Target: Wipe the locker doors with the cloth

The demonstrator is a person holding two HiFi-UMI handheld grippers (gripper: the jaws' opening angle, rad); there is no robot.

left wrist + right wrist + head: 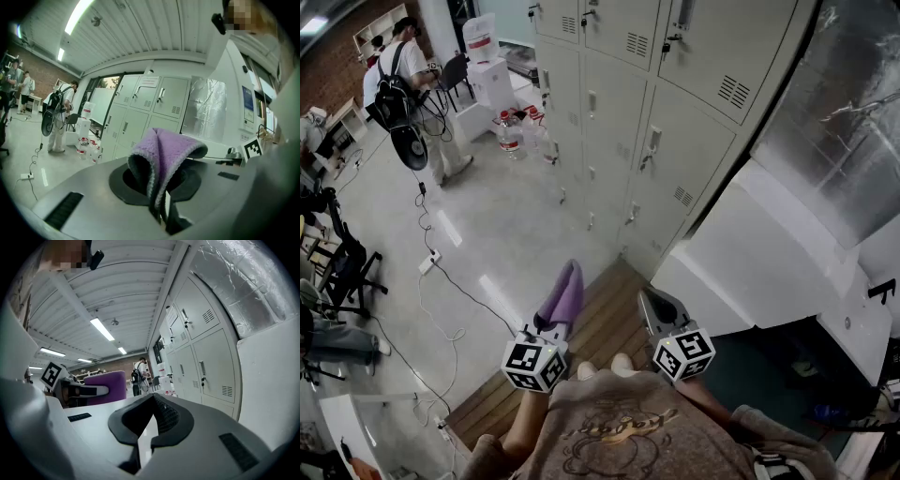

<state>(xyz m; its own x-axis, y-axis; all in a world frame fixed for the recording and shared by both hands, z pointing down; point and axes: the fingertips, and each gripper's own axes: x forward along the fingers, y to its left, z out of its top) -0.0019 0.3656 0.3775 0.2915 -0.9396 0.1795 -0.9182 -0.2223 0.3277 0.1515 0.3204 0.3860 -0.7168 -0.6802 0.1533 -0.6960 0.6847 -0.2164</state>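
A folded purple cloth (564, 295) sticks forward out of my left gripper (549, 328), which is shut on it. In the left gripper view the cloth (161, 152) stands up between the jaws of the left gripper (161, 192). My right gripper (654, 307) hangs beside it, jaws together and nothing in them; its own view shows the right gripper (140, 427) shut. The grey locker doors (609, 122) rise ahead, some way from both grippers. They show as locker doors (140, 112) and locker doors (206, 352) in the gripper views. The cloth (105, 387) shows at left there.
A white cabinet (750, 262) juts out at right, foil-covered panel (853, 131) above it. Water bottles (511, 131) stand at the lockers' foot. A person with a backpack (403, 84) stands far left. A cable (431, 262) crosses the floor. Wooden boards (600, 328) lie underfoot.
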